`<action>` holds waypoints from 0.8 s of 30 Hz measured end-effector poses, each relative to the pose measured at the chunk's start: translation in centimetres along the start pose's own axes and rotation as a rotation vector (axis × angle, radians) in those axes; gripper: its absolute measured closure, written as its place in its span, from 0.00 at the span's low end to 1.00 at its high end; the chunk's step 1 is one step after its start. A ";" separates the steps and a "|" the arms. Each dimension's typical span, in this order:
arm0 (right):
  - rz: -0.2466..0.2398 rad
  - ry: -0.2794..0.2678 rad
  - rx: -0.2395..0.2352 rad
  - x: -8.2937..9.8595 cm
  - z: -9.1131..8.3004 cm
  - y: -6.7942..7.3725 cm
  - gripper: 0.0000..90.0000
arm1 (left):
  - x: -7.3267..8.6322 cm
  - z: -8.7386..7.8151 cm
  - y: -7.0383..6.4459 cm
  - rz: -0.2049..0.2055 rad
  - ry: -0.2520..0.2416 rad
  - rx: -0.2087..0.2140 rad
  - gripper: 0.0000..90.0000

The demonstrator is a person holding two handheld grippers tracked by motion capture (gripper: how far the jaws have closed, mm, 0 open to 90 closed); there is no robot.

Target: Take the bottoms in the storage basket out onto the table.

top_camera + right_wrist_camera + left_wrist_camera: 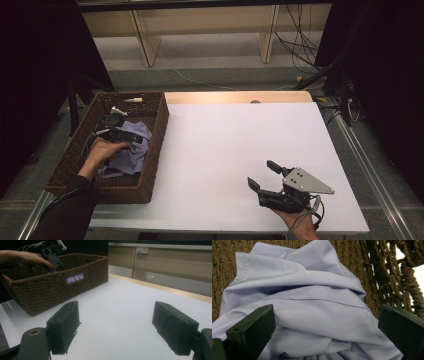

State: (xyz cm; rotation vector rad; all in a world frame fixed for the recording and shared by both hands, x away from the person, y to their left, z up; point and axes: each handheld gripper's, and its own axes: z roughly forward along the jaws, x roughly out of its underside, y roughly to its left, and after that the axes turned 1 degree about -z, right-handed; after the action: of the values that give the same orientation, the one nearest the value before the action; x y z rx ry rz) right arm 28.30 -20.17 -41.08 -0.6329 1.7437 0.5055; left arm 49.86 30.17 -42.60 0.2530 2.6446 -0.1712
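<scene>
A brown wicker basket (157,130) stands at the left end of the white table (240,145). A crumpled lavender cloth (131,150) lies inside it. My left gripper (134,138) reaches down into the basket over the cloth. In the left gripper view its jaws stand wide open (325,315) just above the cloth's folds (312,285), with the basket weave (384,277) behind. My right gripper (261,173) rests low over the table's front right, open with nothing between its jaws (116,315). It faces the basket (50,292), where the cloth (75,278) shows through a handle slot.
A small white object (119,110) lies at the basket's far end. A wooden strip (240,96) runs along the table's back edge. Behind it are furniture legs and floor cables (300,45). Metal rails flank the table.
</scene>
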 end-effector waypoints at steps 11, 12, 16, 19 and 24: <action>0.000 0.001 -0.002 0.0 0.0 0.0 0.25 | -0.2 1.3 1.0 -0.019 0.073 -0.006 0.01; 0.000 0.003 -0.004 0.1 0.1 -0.1 0.25 | -0.2 1.4 1.0 -0.022 0.080 -0.004 0.01; 0.000 0.009 -0.008 0.1 0.1 0.0 0.25 | -0.1 1.9 1.1 -0.028 0.117 -0.004 0.01; -0.004 0.009 -0.010 0.1 0.2 0.0 0.25 | 0.1 2.5 1.4 -0.035 0.157 0.004 0.01; -0.005 0.008 -0.011 0.1 0.2 0.0 0.26 | 0.3 3.1 1.5 -0.044 0.186 0.005 0.00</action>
State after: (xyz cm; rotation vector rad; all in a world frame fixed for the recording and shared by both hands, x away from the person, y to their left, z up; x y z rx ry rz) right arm 28.39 -20.08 -41.21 -0.6476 1.7479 0.5097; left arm 51.27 31.12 -45.64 0.2224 2.8358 -0.1769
